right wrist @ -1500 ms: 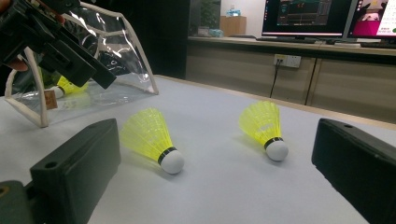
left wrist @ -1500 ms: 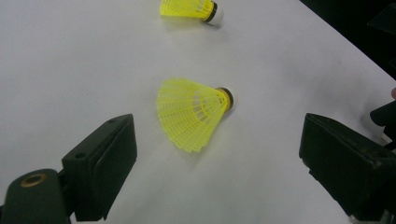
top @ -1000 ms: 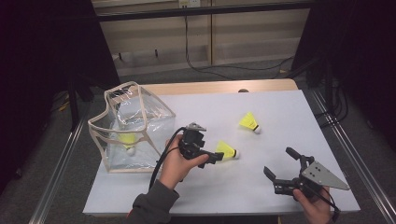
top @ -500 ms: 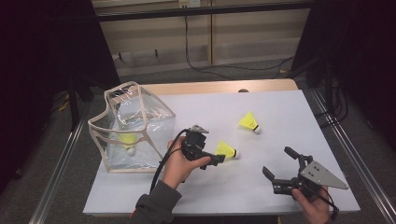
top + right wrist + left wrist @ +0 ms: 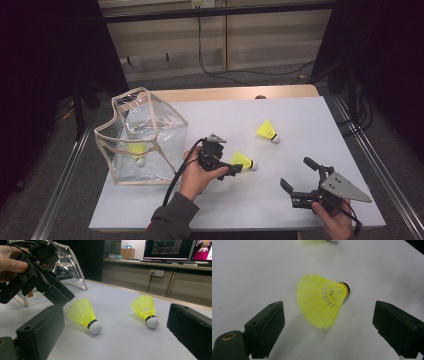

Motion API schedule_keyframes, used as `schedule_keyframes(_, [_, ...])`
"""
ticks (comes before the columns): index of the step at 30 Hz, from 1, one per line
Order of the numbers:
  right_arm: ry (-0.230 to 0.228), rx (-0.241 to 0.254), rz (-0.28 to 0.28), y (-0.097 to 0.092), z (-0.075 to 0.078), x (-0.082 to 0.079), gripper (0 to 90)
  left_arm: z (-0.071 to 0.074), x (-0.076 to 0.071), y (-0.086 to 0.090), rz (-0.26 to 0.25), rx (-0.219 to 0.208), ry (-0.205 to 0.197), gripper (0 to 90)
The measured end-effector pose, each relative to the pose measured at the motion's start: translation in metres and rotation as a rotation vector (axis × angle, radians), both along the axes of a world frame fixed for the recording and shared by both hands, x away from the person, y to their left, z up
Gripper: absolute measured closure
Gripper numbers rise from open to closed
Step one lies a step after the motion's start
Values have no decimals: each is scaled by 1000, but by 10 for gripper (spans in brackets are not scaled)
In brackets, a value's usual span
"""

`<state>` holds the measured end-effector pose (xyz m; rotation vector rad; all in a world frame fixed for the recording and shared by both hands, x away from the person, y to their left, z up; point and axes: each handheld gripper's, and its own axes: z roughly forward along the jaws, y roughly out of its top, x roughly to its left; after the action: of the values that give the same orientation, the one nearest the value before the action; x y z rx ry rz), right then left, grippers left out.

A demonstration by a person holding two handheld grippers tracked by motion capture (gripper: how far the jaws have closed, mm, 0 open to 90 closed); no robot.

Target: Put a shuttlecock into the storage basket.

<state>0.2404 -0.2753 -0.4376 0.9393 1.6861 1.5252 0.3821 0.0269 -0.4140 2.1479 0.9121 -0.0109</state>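
A yellow shuttlecock [image 5: 243, 161] lies on its side on the white table [image 5: 300, 120]. My left gripper [image 5: 236, 169] is over it. In the left gripper view the shuttlecock [image 5: 322, 302] lies between the two black jaws, which have just been closing a little; the pads stand apart from it and the left gripper [image 5: 329, 315] is open. A second shuttlecock [image 5: 266, 131] rests farther back. My right gripper [image 5: 296, 172] is open near the front right, and from its own view the right gripper [image 5: 115, 315] faces both shuttlecocks [image 5: 83, 312] [image 5: 145, 307].
A clear plastic bag with beige trim [image 5: 145, 135] stands open at the table's left, with another yellow shuttlecock [image 5: 136, 150] inside. Dark floor and cabinets lie beyond the far edge. Metal rails run along both sides.
The left hand has shifted only slightly at the near shuttlecock. The right gripper and both shuttlecocks have stayed where they were.
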Motion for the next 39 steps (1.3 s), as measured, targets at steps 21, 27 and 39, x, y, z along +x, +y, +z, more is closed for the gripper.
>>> schedule_keyframes(21, [-4,-4,-1,-2,1,-1,10,-9,4,-11,-8,-17,-18,317])
schedule_keyframes(27, [-4,-4,-1,-1,1,0,10,-12,5,-12,-2,-9,-25,356])
schedule_keyframes(39, [-3,-3,-1,-1,1,-1,10,-15,7,-15,-22,-28,-4,465])
